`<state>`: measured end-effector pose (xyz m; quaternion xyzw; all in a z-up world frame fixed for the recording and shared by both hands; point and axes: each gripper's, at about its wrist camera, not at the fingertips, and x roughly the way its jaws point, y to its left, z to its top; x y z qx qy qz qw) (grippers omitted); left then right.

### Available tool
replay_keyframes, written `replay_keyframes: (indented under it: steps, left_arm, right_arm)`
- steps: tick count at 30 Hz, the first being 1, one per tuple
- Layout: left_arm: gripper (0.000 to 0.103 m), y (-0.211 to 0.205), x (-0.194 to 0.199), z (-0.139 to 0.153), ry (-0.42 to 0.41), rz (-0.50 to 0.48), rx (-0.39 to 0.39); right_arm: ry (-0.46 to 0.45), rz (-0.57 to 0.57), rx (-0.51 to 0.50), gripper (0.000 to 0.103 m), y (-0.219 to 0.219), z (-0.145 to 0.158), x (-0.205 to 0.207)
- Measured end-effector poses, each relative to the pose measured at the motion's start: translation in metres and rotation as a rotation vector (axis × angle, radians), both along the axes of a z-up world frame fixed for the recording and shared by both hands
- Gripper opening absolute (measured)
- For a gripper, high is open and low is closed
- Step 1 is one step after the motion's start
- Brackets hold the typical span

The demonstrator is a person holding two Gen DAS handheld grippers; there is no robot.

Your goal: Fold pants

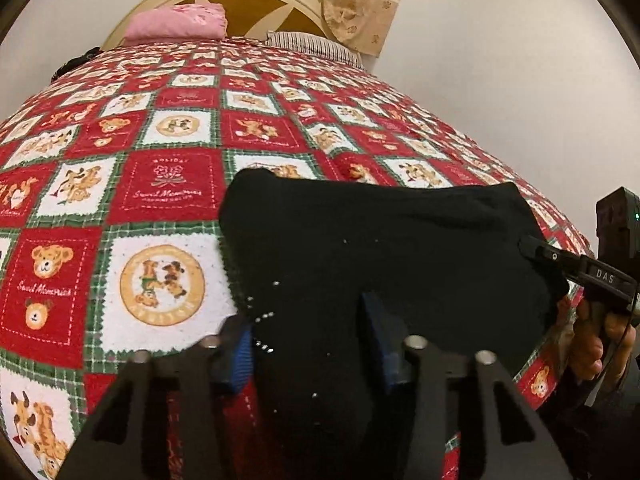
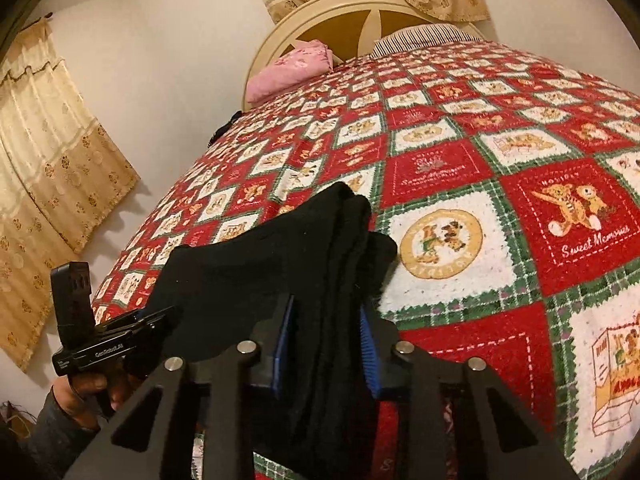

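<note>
We are in a home bedroom: a bed (image 1: 248, 128) under a red teddy-bear patchwork quilt (image 2: 500, 168), a cream arched headboard (image 2: 340, 12) at the far end, a pink pillow (image 1: 176, 22), patterned beige curtains (image 2: 52, 160) on the left wall

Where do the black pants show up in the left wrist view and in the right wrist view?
Left wrist view: black pants fill the lower centre, reaching right.
Right wrist view: they sit at lower centre, bunched, running down between the fingers.
Shared landmark: the pink pillow at the headboard.
</note>
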<state>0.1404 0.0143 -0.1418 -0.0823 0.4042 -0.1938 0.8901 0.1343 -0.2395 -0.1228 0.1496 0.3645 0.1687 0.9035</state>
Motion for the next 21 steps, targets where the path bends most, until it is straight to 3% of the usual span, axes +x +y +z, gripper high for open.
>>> replay_keyframes:
  steps: [3,5,13,21]
  left_arm:
    - [0.027,0.007,-0.002,0.003,-0.002,0.005,-0.046]
    - [0.025,0.011,-0.004,0.006,-0.009,0.006,-0.065]
    - [0.023,0.047,-0.018,0.022,-0.044,0.057,-0.135]
    - [0.023,0.13,-0.036,0.045,-0.113,0.24,-0.076]
  right_arm:
    - [-0.036,0.011,-0.032,0.028,0.007,0.012,-0.007]
    - [-0.06,0.032,-0.053,0.027,0.015,0.023,-0.011]
    - [-0.072,0.142,-0.087,0.027,0.056,0.045,0.011]
    - [-0.071,0.337,-0.062,0.027,0.159,0.046,0.072]
